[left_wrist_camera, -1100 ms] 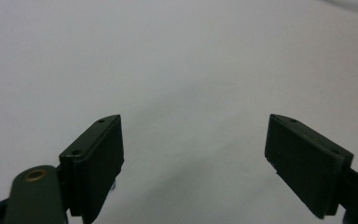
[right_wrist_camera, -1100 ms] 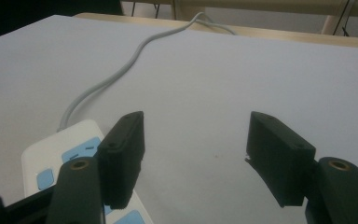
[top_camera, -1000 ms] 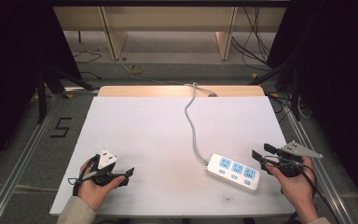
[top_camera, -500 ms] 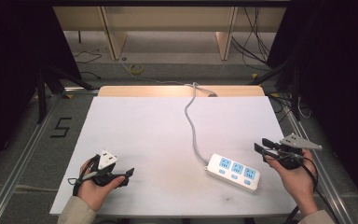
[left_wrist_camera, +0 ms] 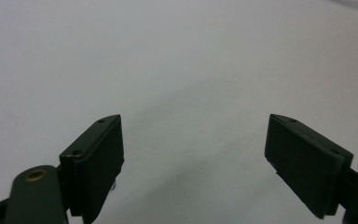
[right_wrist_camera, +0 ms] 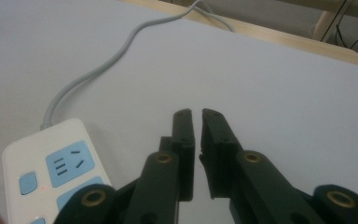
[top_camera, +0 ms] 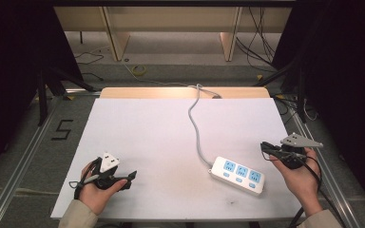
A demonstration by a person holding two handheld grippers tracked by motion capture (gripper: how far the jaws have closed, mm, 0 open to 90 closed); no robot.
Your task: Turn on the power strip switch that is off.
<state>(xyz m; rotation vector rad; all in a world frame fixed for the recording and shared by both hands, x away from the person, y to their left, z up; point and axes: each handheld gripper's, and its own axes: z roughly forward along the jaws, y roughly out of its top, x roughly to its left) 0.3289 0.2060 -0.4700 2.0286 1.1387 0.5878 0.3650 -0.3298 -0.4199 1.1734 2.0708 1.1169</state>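
Two grippers | power strip [top_camera: 238, 174] just left of right gripper [top_camera: 266, 147]

A dark "5" [top_camera: 62, 129], or what looks like one, is marked on the grey floor [top_camera: 33, 156] left of the bench [top_camera: 147, 123].

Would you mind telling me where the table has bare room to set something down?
The whole stretch left of the grey cable, from the far edge down to the left gripper, is bare. It is crowded near right, around the power strip and right gripper.
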